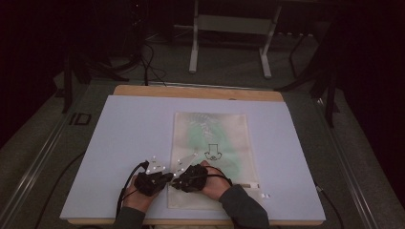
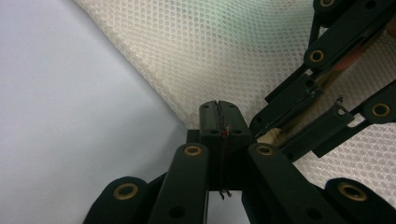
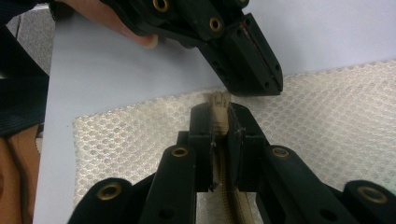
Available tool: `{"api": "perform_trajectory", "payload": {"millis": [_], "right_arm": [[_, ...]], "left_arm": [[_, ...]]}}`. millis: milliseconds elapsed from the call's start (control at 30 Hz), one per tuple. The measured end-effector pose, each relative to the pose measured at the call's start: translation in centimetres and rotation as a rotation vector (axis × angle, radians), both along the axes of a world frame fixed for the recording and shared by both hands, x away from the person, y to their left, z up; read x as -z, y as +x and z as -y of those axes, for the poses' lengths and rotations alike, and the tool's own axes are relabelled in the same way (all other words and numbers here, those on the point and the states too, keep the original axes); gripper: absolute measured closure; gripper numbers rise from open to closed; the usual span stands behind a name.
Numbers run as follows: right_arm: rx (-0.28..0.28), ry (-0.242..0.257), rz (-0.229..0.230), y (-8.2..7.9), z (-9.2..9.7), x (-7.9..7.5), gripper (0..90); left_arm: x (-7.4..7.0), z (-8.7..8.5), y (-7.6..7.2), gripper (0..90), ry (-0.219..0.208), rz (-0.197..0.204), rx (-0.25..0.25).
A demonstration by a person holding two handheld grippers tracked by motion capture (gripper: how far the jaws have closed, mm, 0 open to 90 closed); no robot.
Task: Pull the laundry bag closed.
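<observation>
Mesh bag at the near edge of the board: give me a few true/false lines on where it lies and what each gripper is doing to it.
1. The mesh bag lies flat on the white board. True.
2. The right gripper is shut on the zipper end. True: beige tape sits pinched between its jaws.
3. The left gripper stands wide open over the bag. False: its jaws are closed at the edge of the mesh.
4. The two grippers work at opposite ends of the bag. False: they sit side by side at its near left corner.
5. The bag shows a green tint inside. True.
</observation>
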State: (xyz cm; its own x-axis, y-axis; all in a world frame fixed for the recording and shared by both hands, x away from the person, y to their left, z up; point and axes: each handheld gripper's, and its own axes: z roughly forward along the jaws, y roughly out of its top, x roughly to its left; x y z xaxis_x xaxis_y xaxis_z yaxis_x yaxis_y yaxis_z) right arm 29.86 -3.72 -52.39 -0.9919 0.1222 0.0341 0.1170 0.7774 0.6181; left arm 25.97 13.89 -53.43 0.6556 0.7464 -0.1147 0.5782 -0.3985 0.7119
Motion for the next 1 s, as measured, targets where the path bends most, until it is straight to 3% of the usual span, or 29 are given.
{"api": "perform_trajectory", "payload": {"millis": [100, 400, 1000], "right_arm": [[-0.002, -0.005, 0.001, -0.01, -0.03, -0.03, 81.6], [-0.021, -0.022, 0.019, -0.05, 0.11, -0.2, 82.3], [-0.023, -0.032, 0.037, -0.21, 0.45, -0.3, 82.6]], "left_arm": [[0.09, -0.1, 0.05, 89.1, -0.012, -0.012, -0.008], [-0.13, 0.63, -0.11, 89.5, 0.056, 0.013, -0.004], [-0.12, 0.55, -0.08, 89.5, 0.048, 0.006, -0.008]]}}
